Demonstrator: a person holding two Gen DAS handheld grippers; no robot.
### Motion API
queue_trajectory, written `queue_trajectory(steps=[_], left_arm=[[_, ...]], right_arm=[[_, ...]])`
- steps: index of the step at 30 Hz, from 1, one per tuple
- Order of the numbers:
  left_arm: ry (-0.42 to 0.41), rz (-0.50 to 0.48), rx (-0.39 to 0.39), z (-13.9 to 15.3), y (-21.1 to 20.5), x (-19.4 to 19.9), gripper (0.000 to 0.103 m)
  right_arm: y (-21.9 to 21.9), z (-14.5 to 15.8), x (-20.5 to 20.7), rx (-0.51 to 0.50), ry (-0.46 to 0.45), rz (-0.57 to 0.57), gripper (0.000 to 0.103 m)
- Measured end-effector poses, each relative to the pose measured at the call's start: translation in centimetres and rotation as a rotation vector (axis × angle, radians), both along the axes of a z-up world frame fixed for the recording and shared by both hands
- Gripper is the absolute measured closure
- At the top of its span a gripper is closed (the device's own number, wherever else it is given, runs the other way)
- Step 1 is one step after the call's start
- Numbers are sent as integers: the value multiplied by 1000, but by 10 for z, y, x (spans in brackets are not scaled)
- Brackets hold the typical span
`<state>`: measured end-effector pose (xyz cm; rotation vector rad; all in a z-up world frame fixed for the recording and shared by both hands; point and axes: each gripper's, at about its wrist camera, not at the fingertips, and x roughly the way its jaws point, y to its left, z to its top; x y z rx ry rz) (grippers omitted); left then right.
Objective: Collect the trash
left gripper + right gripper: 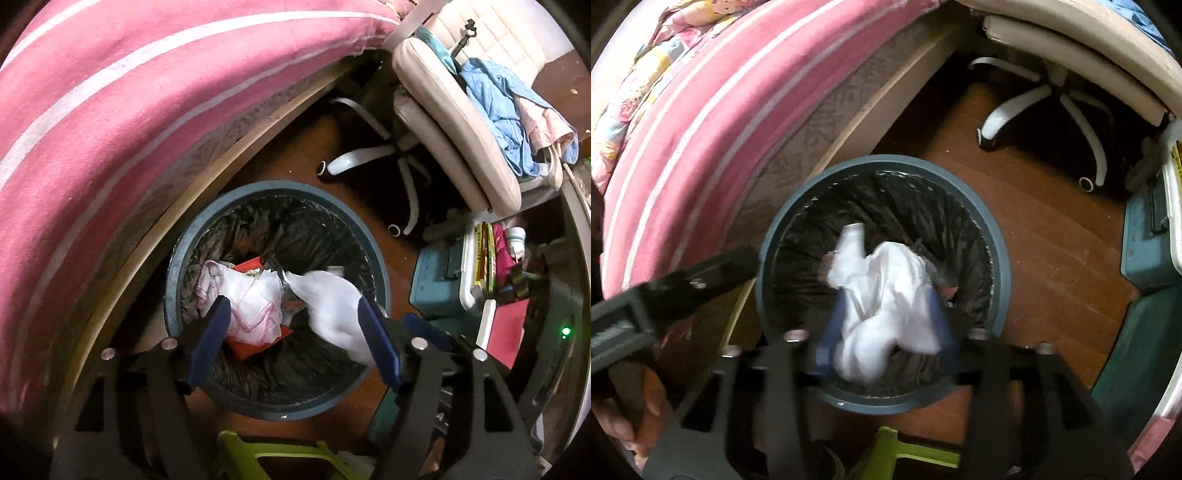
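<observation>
A round dark-teal trash bin with a black liner stands on the floor beside the bed; it also shows in the right wrist view. Inside lie a white-and-pink plastic bag and a red wrapper. My left gripper hangs open over the bin, and a white crumpled tissue lies against its right finger. My right gripper is above the bin with a blurred white crumpled tissue between its blue fingers. The left gripper's black body shows at the left.
A bed with a pink striped cover runs along the left. A cream office chair with blue clothes stands at the back right. A teal box and books sit to the right. A green stool is below the grippers.
</observation>
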<state>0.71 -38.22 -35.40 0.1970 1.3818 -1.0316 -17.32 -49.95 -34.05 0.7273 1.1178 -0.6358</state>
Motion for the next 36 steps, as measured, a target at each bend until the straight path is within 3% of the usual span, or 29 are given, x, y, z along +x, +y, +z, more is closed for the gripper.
queue_trajectory(steps=[4,7,14,18,22,31,36], left_arm=[[-1,22,-10,5,5,3,25],[-8,42,-11,12,10,4,17],[-74,48,-26,47,26,-5,16],[-183,58,-97,94,45,-14,16],[-255,134,-146,142,79,-15,16],[-420,411,-232,267,203,-5,15],[-531,555,-267,320,272,-13,9]], right_arm=[[3,12,-10,-16,-29,-17,23],[8,19,-16,-18,-49,-18,22],[38,67,-27,-73,-126,35,21],[54,104,-26,-121,-179,67,20],[79,157,-21,-191,-243,131,19],[157,276,10,-282,-466,347,12],[204,314,37,-333,-537,489,9]])
